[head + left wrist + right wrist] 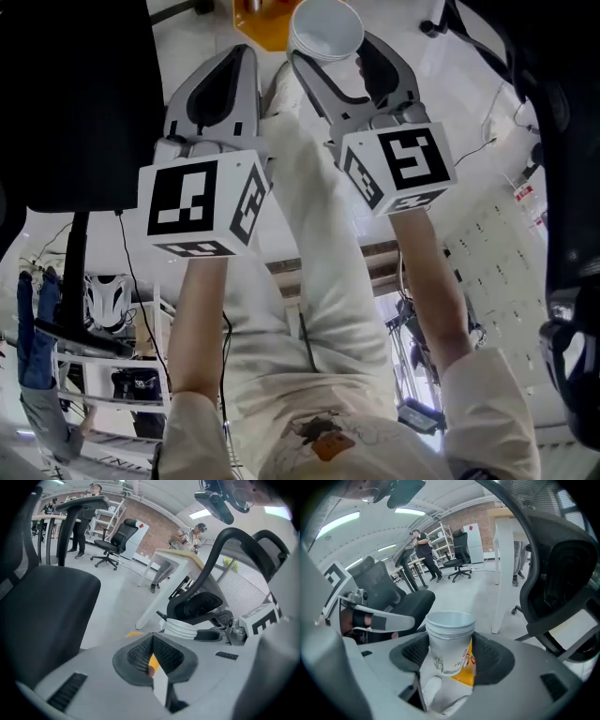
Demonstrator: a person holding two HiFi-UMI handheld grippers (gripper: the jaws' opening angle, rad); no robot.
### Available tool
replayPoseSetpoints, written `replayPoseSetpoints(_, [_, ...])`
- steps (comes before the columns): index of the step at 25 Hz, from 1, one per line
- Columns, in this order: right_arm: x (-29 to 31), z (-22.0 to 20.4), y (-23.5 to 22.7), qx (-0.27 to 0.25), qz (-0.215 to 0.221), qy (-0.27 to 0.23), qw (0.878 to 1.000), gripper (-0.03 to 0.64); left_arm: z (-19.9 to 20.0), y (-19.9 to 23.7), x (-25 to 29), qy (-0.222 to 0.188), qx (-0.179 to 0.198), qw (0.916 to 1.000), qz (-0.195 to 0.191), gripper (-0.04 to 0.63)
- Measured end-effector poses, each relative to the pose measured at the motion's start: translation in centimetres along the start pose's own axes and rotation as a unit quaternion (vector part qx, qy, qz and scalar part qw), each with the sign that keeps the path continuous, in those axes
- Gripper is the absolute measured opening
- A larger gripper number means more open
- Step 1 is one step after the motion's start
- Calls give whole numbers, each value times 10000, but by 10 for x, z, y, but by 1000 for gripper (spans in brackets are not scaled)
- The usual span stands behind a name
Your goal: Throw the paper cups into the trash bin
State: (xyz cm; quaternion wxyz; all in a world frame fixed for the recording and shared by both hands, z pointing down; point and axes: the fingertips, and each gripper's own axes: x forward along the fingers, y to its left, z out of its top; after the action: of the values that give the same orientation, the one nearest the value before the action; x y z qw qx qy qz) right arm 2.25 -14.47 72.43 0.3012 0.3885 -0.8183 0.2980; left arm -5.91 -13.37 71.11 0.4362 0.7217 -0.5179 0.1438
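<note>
**Two tongs, one loaded: cups in the right**

The right tongs [450, 654] are clamped on a stack of paper cups [448, 641]. The dark pads press its sides and the mouth faces away from the gripper. It's a nested stack w/ several white rims and some print low on the outer cup.

In the head view the right tongs [333, 49] hold the cups [323, 26] out in front, above an orange-yellow thing [262, 26] on the floor; can't tell what it is.

The left tongs [151, 657] are closed together w/ nothing between them. They're level w/ the right ones and just beside them in the head view [234, 70].

The person's pale trousers [309, 244] run down the middle btwn both arms. A black office chair [75, 94] fills the left side.
</note>
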Motion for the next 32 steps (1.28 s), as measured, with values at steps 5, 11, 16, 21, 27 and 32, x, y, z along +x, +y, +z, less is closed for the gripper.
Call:
replayPoseSetpoints(5, [31,-26,-22,53,-51,87,9999,295,-34,9,34,92,-107,9999,19,6])
replayPoseSetpoints(11, [71,-68,-41,-31,-114,312,9994,295,-64,26,74,194,-20,9998,109,6])
replayPoseSetpoints(16, [97,-94,-53,44,-163,389,9991,295,-84,42,106,267,-104,9993,225,6])
replayPoseSetpoints(21, [119,-124,-50,7,-176,527,9985,295,-105,64,131,351,-180,9986,361,6])
replayPoseSetpoints(27, [146,-149,-64,-41,-260,746,9969,295,-124,83,162,511,-110,9972,534,6])
replayPoseSetpoints(32, [166,-167,-78,1,-277,988,9947,295,-140,93,180,684,-153,9957,603,6])
